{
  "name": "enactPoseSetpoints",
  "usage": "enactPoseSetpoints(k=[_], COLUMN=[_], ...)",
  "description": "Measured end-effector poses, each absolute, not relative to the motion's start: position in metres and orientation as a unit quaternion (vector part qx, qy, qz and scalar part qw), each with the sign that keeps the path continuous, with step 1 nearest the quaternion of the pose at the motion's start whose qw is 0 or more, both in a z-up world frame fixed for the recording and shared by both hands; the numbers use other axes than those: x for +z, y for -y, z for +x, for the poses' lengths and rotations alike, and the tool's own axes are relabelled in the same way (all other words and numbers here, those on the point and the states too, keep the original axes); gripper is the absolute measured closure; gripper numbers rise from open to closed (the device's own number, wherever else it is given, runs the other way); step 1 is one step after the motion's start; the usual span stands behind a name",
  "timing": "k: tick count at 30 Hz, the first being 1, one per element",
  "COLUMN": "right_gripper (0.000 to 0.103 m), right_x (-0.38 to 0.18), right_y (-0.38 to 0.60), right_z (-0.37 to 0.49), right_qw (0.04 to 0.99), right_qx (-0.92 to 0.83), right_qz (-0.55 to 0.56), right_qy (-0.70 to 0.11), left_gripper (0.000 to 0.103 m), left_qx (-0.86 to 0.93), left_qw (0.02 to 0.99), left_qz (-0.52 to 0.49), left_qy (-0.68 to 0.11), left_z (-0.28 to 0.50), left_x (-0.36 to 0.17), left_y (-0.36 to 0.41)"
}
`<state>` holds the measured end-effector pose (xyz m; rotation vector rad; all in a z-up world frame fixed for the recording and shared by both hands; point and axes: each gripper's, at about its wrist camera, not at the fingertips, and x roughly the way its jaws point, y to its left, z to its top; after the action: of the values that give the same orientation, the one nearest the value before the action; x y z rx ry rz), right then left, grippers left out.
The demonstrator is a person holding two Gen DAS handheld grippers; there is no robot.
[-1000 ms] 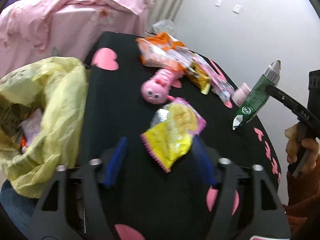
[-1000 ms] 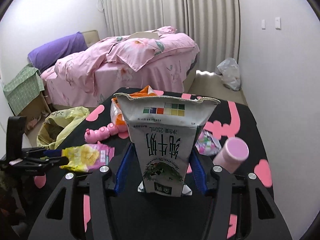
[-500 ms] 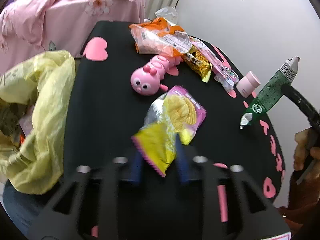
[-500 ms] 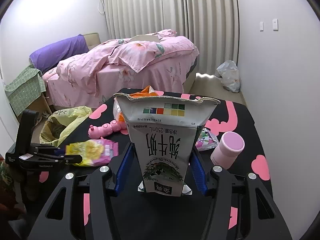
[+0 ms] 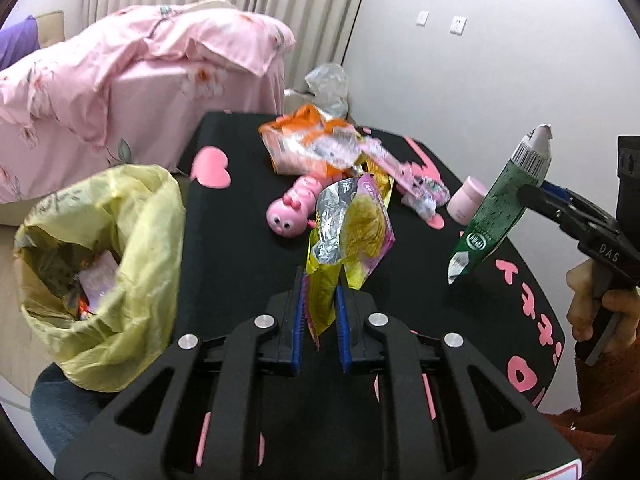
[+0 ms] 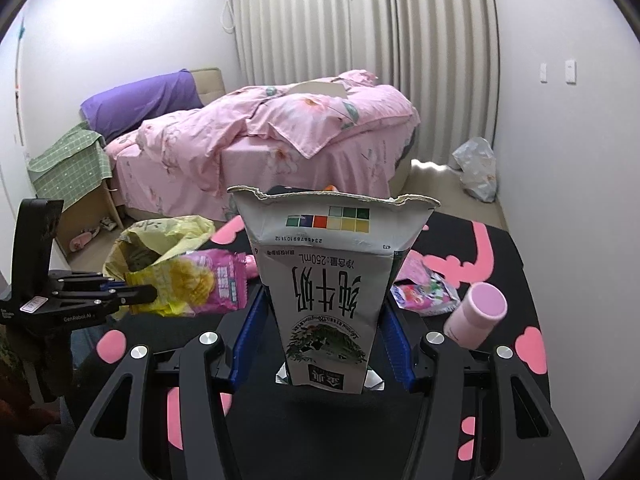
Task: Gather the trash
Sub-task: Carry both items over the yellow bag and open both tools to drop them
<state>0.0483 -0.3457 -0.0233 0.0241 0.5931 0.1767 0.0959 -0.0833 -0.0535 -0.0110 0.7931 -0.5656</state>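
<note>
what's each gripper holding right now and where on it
Left gripper pinches the yellow chip bag by its lower edge; right gripper clamps the milk carton across its sides.

A black table (image 5: 240, 240) with pink heart shapes fills the foreground. On it lies a pink caterpillar toy (image 5: 294, 212), and near the right edge stands a small pink jar (image 6: 476, 316) — tilted, it seems. Behind the table a bed (image 6: 280, 140) carries a rumpled pink floral duvet and a purple pillow (image 6: 140, 104). Pleated curtains (image 6: 360, 20) hang behind — a green checked cloth (image 6: 68, 164) drapes a box beside the bed.
</note>
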Motion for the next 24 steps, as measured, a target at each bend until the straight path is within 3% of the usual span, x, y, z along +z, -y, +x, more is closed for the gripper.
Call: enactPoseSetpoints(k=[24], right_gripper=[0.051], right_x=[0.046], right_y=[0.216], right_z=[0.090], right_qw=[0.945], right_qx=[0.223], right_qz=[-0.051], right_qy=[-0.234], left_gripper=[0.090], left_qx=[-0.081], left_qw=[0.942], left_qz=[-0.075], left_qy=[-0.316], left_z=[0.096], left_x=[-0.010], left_y=[-0.086])
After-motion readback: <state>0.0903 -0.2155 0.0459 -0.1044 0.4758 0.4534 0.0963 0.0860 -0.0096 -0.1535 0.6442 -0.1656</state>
